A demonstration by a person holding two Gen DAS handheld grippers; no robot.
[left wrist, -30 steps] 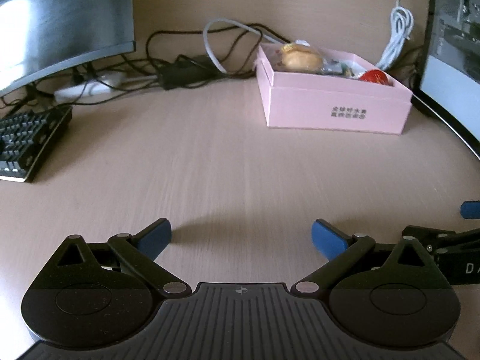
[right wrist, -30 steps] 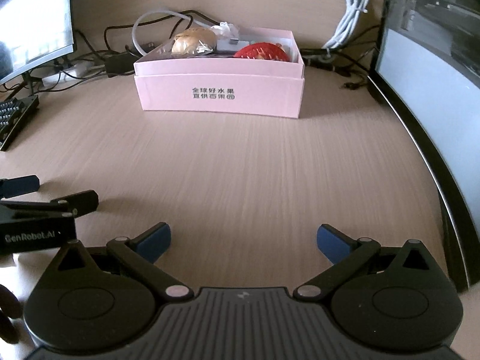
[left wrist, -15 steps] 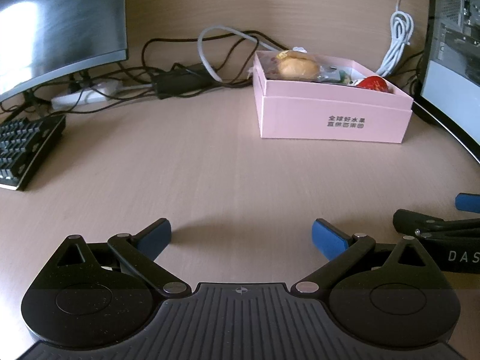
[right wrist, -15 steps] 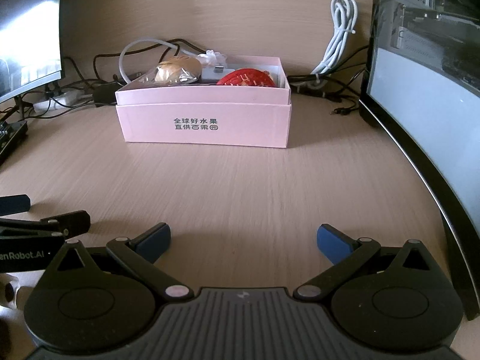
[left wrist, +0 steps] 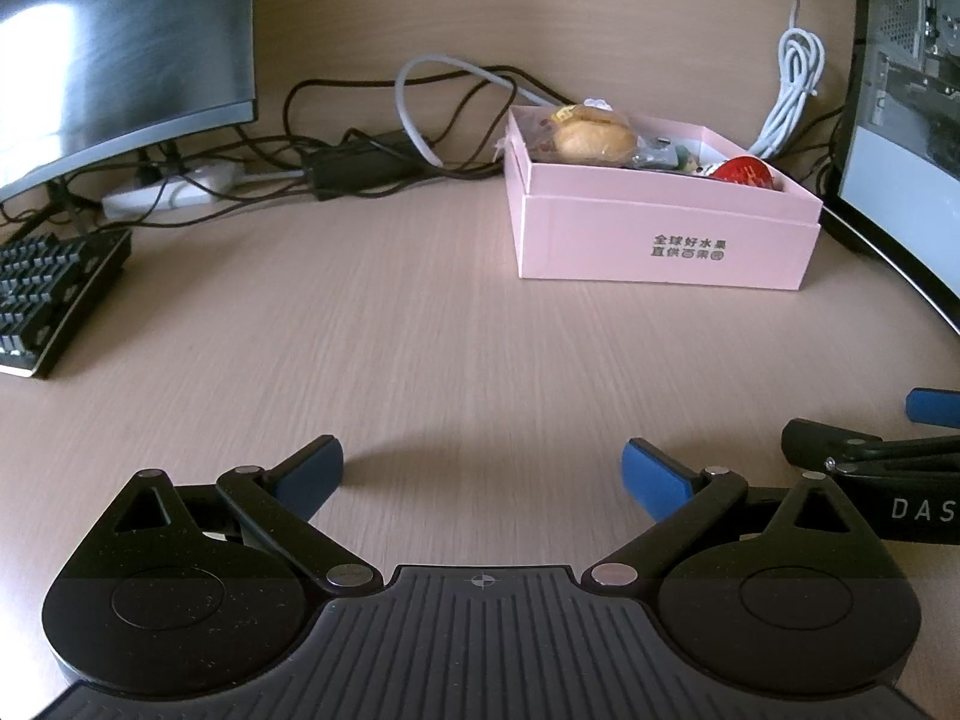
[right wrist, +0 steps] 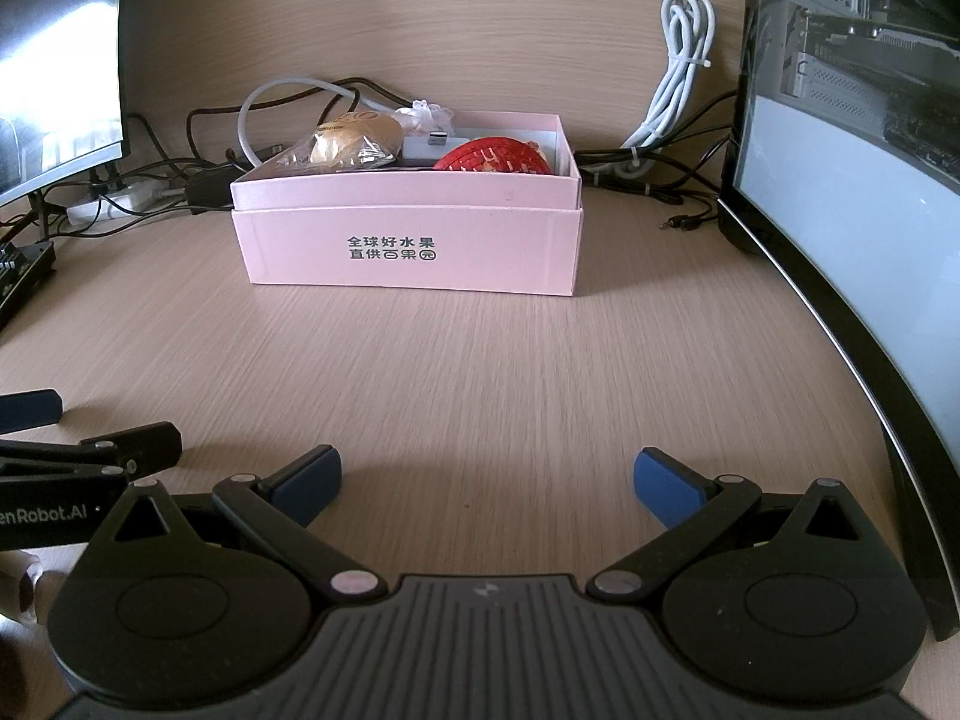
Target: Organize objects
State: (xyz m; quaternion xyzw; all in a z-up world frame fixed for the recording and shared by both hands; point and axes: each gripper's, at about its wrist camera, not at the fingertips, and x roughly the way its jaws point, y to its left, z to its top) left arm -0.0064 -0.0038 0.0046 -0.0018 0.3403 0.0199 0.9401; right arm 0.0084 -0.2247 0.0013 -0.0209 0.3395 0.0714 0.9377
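Presently I hold both tools low over the desk (right wrist: pixel 480 372), well short of the pink box (right wrist: pixel 408 246): my left gripper (left wrist: pixel 483 471) and right gripper (right wrist: pixel 487 477) each stand spread wide, pinching nothing. The box already contains a wrapped bun (right wrist: pixel 354 141) and a red item (right wrist: pixel 492 157). I judge the organizing nearly complete or between items; my next move calls for finding any remaining object.

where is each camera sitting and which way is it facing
Left wrist: on the left gripper, low over the desk, facing the pink box ahead-right; the right gripper shows at right.
Right wrist: on the right gripper, facing the box straight on; left gripper at left.
Both share box and desk.
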